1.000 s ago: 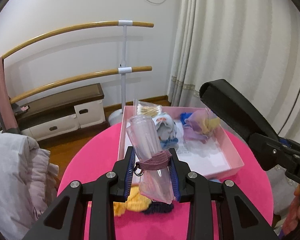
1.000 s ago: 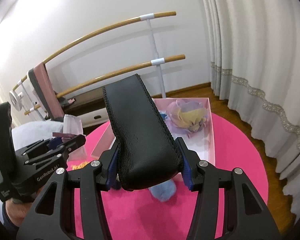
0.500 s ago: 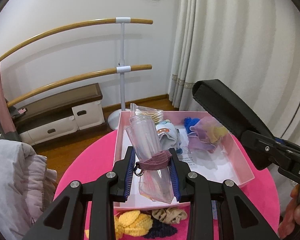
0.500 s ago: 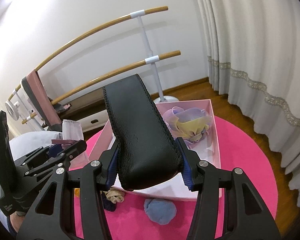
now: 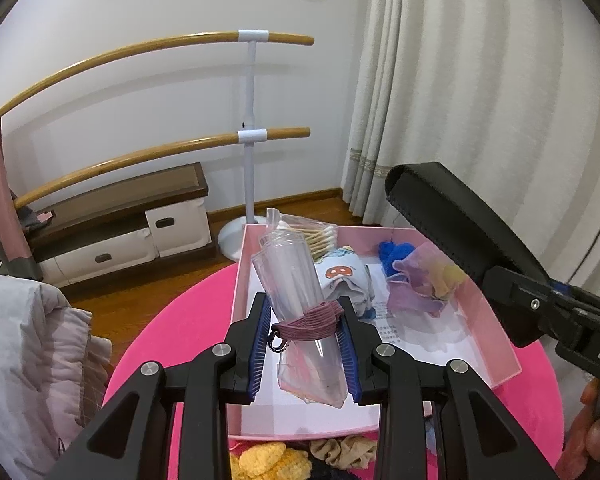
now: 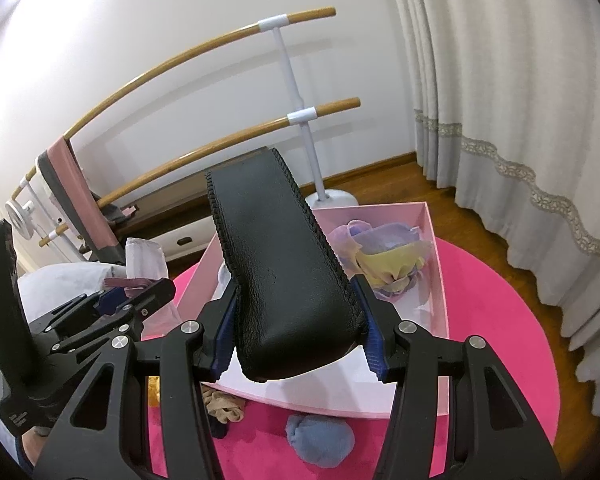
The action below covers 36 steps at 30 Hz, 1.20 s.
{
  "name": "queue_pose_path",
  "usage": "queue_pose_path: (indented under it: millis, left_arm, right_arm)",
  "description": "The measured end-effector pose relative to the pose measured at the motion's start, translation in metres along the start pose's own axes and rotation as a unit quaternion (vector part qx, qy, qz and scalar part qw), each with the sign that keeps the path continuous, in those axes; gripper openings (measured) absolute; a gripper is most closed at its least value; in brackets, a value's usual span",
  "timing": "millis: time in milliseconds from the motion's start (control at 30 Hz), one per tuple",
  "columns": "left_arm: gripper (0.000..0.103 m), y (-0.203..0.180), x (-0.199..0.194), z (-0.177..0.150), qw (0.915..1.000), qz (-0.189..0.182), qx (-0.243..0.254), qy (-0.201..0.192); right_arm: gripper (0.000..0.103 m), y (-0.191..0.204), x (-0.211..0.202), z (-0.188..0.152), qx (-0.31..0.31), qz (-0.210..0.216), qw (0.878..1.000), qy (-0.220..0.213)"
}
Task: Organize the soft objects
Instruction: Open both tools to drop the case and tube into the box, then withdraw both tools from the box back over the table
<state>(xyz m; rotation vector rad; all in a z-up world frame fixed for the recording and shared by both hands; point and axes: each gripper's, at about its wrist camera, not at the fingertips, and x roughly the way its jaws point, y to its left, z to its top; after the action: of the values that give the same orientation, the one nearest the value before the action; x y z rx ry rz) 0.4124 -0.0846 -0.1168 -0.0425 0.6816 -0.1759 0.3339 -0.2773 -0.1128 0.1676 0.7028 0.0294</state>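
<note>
Grippers both carry loads above the shallow pink rectangular box (image 5: pixel 496 334) on the round magenta table (image 6: pixel 496 296). The left gripper (image 5: pixel 305 334) clamps a clear plastic pouch (image 5: pixel 296 292) wound with a mauve elastic band (image 5: pixel 312 320). The right gripper (image 6: pixel 300 330) squeezes a black stitched leather sleeve (image 6: pixel 276 264). Inside the box lie a pastel organza scrunchie (image 6: pixel 384 256), cotton swabs (image 5: pixel 320 236) and a printed white cloth (image 5: pixel 346 278). A blue fabric ball (image 6: pixel 320 442) sits on the table just outside it.

My black pouch (image 6: pixel 288 284) hides most of the pink box (image 6: pixel 434 236) floor from the right wrist. On the left wrist, my fingers (image 5: pixel 260 344) cover the yellow knit (image 5: pixel 268 462), cut off at the bottom edge. The printing on the paper (image 5: pixel 388 320) is too small to read.
</note>
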Motion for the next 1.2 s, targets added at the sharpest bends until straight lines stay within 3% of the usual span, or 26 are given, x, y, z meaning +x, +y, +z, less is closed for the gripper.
queue_pose_path:
  millis: [400,433,567,700,767,800,1200]
  left_arm:
    - [0.034,-0.005,0.047,0.002,0.9993,0.002,0.007,0.036]
    - [0.037,-0.006,0.05,0.003,0.9992,0.004,0.009,0.038]
    - [0.072,-0.007,0.051,0.003,0.9992,0.024,0.012,0.028]
    - [0.091,-0.007,0.041,0.001,0.9992,0.037,0.013,0.01]
    - [0.101,-0.008,0.033,-0.002,0.9988,0.047,0.015,-0.005]
    - [0.103,-0.008,0.028,-0.002,0.9983,0.054,0.016,-0.013]
    - [0.103,0.008,-0.041,-0.035,0.9956,0.075,0.003,-0.057]
  right_arm:
    - [0.05,-0.016,0.048,-0.011,0.031,-0.006,0.998,0.046]
    - [0.051,-0.018,0.051,-0.013,0.034,-0.006,0.998,0.05]
    - [0.073,-0.028,0.058,-0.021,0.051,-0.003,0.997,0.055]
    - [0.088,-0.033,0.049,-0.024,0.059,-0.004,0.997,0.041]
    - [0.103,-0.032,0.042,-0.022,0.06,-0.007,0.998,0.031]
    - [0.103,-0.032,0.037,-0.022,0.06,-0.007,0.998,0.025]
    - [0.103,-0.018,-0.021,-0.024,0.045,-0.014,0.999,-0.023]
